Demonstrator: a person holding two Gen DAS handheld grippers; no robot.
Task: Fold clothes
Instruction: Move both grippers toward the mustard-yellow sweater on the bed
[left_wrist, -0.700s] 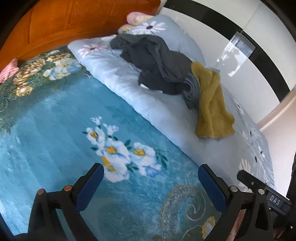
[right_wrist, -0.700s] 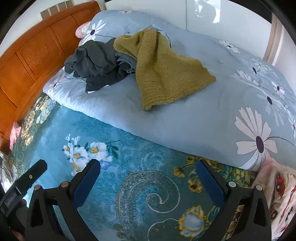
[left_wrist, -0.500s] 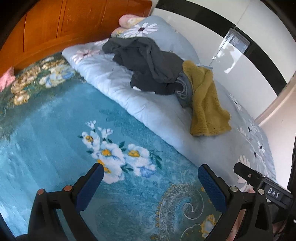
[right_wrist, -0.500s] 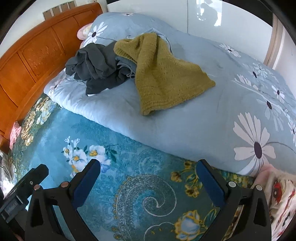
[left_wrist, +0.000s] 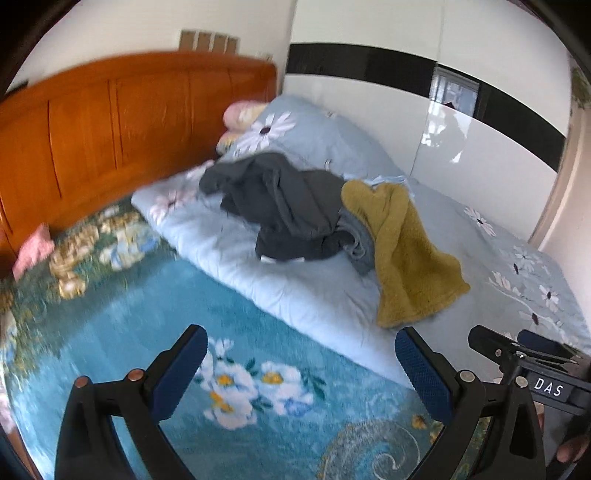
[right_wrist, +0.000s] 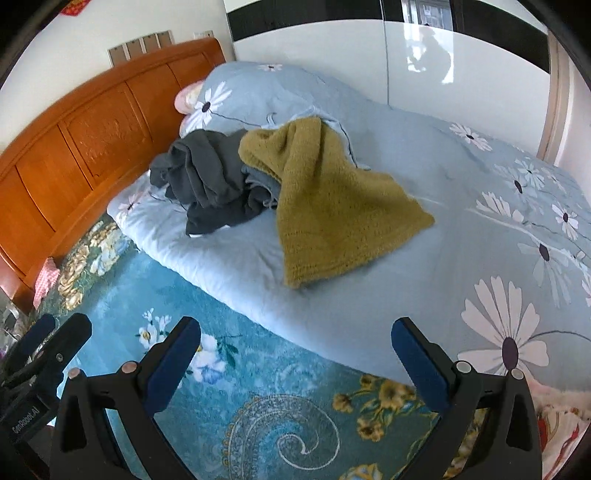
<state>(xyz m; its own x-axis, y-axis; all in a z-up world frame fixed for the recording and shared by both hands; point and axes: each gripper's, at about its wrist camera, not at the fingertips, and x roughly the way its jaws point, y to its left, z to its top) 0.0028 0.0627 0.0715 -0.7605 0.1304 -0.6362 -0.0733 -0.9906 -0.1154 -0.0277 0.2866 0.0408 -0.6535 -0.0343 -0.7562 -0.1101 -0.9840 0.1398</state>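
A crumpled dark grey garment (left_wrist: 284, 206) (right_wrist: 210, 181) lies in a heap on the pale blue quilt (left_wrist: 314, 291) (right_wrist: 369, 306), beside a mustard knitted sweater (left_wrist: 406, 258) (right_wrist: 332, 214) draped to its right. A lighter grey piece (left_wrist: 356, 245) (right_wrist: 260, 181) peeks out between them. My left gripper (left_wrist: 301, 363) hangs open over the teal flowered bedspread (left_wrist: 129, 332), well short of the clothes. My right gripper (right_wrist: 295, 354) is open too, above the bedspread (right_wrist: 258, 406) near the quilt's edge. Nothing is between either pair of fingers.
An orange wooden headboard (left_wrist: 110, 129) (right_wrist: 81, 147) stands at the back left. White glossy wardrobe doors (left_wrist: 424, 122) (right_wrist: 351, 62) run behind the bed. A pillow (left_wrist: 243, 110) lies by the headboard. The other gripper shows at the edge of each view (left_wrist: 532, 369) (right_wrist: 40, 354).
Both views have tilted upward: the clothes heap sits lower in each frame, and the headboard, wall and wardrobe have come into sight. Both grippers stay open.
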